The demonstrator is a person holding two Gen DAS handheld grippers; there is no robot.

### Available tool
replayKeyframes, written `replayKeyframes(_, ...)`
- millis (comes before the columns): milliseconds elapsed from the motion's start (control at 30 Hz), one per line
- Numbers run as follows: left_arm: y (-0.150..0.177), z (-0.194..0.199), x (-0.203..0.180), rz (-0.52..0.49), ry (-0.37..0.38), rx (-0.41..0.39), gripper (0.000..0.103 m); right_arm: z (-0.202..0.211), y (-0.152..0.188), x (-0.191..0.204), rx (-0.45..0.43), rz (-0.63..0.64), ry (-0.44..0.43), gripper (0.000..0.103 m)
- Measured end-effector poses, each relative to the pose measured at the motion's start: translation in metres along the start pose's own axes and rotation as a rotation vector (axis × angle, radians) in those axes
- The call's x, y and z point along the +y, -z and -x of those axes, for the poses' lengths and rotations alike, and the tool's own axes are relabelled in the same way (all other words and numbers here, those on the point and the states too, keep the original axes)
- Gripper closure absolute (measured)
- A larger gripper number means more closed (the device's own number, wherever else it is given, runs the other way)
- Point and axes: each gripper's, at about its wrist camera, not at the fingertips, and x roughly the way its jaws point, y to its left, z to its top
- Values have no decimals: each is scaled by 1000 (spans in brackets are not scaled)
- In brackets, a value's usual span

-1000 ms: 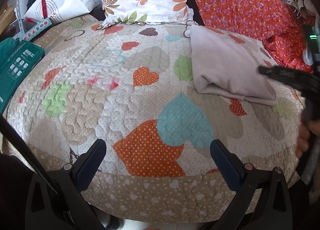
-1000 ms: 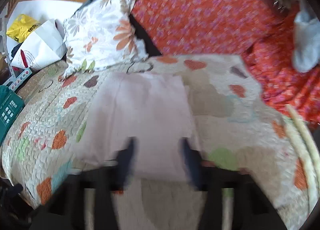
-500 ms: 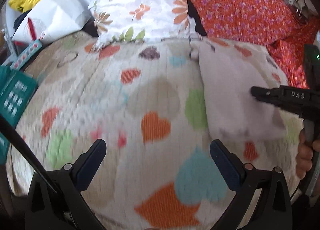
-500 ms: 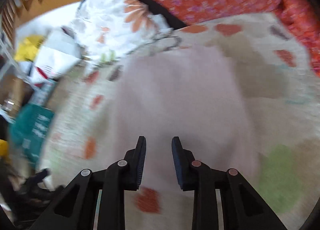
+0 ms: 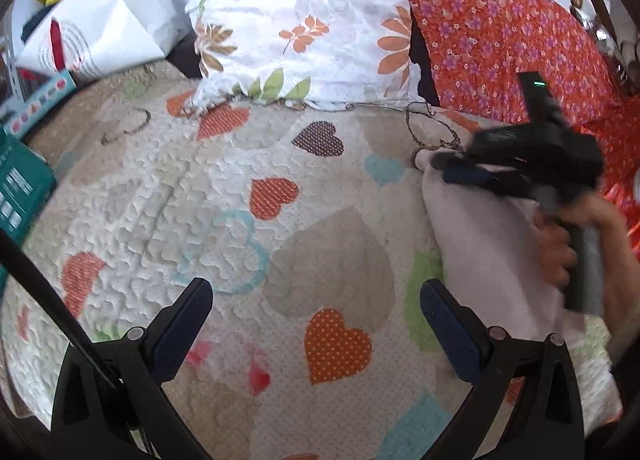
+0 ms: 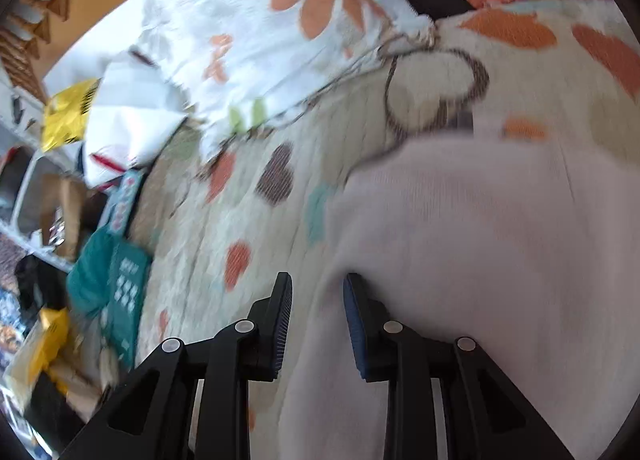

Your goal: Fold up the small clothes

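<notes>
Garment: a pale pinkish-grey folded cloth [image 5: 492, 244] lies on the heart-patterned quilt [image 5: 256, 227] of the bed, toward its right side, its far corner near the floral pillow [image 5: 304, 19] and the red flowered cover [image 5: 520, 43].

Right tongs [image 6: 316, 308]: low over the cloth's left edge, jaws only narrowly apart. Pale fabric fills the gap between them in the right wrist view, but whether it is pinched or merely lying underneath I cannot tell (the picture is smeared). From the left wrist view the same tongs [image 5: 460, 171] sit at the cloth's far corner, the person's hand [image 5: 568, 244] on the handle.

Left tongs [image 5: 316, 312]: jaws wide apart, holding nothing, poised over bare quilt beside the cloth.

Step in hand: probably taking hold of the cloth's edge, either to make a further fold or to shift the folded piece; the frames do not settle which.

Next move calls for: a firm pinch through all layers at the edge, so the fold does not slide open, with the left tongs free to pin or catch the near side.

Risk: gripping only the top layer would undo the fold.
</notes>
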Motion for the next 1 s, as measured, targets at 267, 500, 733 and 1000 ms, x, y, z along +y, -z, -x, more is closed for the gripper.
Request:
replayKeyframes(267,-4,-5,9,42,10,22,0,-26,-48,3,-64,34,245,69)
replayKeyframes(500,2,4,4,23,14,4,0,52,21,-13,-155,-28,109,57)
replayKeyframes(733,15,17,-6,-25,-41,-61,0,138,104,-100,-230,-249,203,57)
replayKeyframes(1000,39,53,-26,-99,-126,-233,0,204,195,-94,-271,-157,391,46)
